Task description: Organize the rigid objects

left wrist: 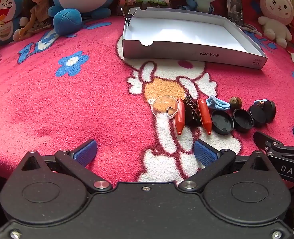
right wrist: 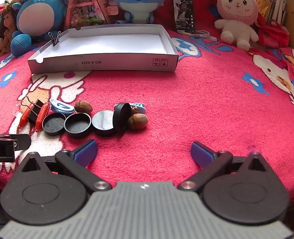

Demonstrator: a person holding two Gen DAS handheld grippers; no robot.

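A: Report gripper status.
B: I read the left gripper (left wrist: 145, 149) and right gripper (right wrist: 144, 149) both fully spread, nothing held. Black lids (right wrist: 77, 125), red whistles (left wrist: 204, 115) and acorns (right wrist: 138, 121) lie just ahead; white box (right wrist: 107, 62) beyond them.

Two wrist views, angled down, sharing box (left wrist: 190, 49)

Pink blanket (right wrist: 206, 99) w/ cartoon print lies under all. Along back edge, left to right: Doraemon plush (left wrist: 3, 14), doll (left wrist: 37, 6), blue plush (right wrist: 39, 12), Stitch plush (right wrist: 137, 0), phone (right wrist: 183, 13), bunny plush (right wrist: 236, 14).
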